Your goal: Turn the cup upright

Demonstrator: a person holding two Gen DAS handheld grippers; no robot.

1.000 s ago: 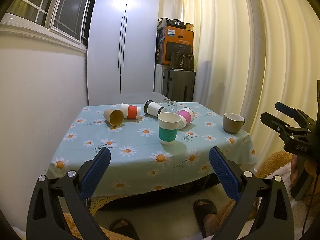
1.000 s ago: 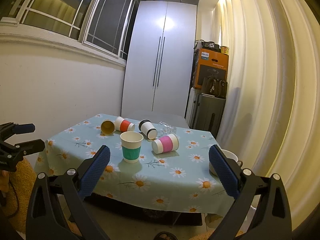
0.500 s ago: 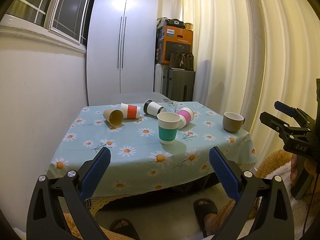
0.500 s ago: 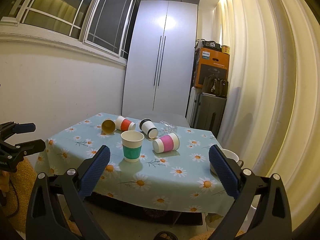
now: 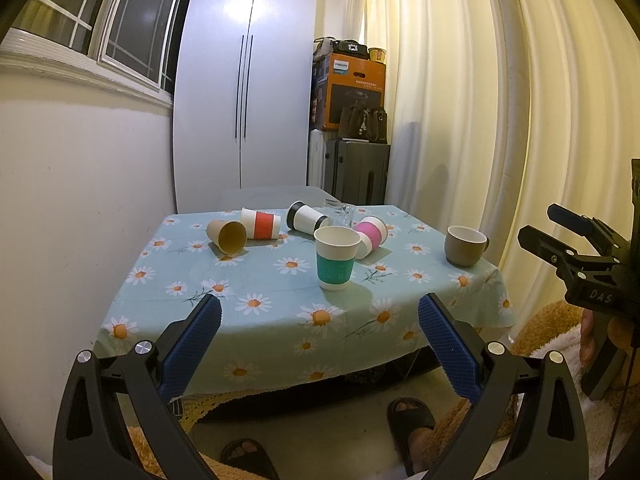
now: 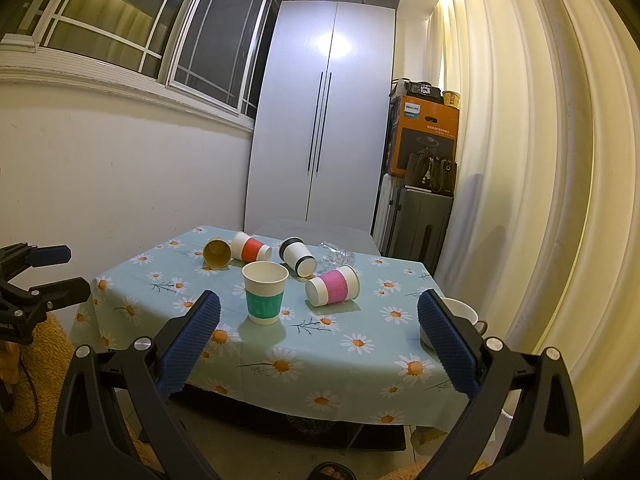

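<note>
A green-sleeved paper cup (image 5: 335,258) (image 6: 265,293) stands upright on the daisy tablecloth. Behind it lie on their sides a plain brown cup (image 5: 227,236) (image 6: 217,252), a red-sleeved cup (image 5: 262,223) (image 6: 252,247), a black-banded white cup (image 5: 307,217) (image 6: 298,257), a pink-sleeved cup (image 5: 370,236) (image 6: 333,285) and a clear glass (image 5: 340,212) (image 6: 337,254). My left gripper (image 5: 319,344) is open and empty, in front of the table's near edge. My right gripper (image 6: 319,344) is open and empty, also short of the table; it shows at the right of the left wrist view (image 5: 560,232).
A brown ceramic mug (image 5: 464,246) (image 6: 460,316) stands upright at the table's right edge. A white wardrobe (image 5: 244,92) stands behind the table, with a suitcase and boxes (image 5: 356,120) beside it. A wall is on the left, curtains on the right. The person's sandalled feet (image 5: 412,424) are below.
</note>
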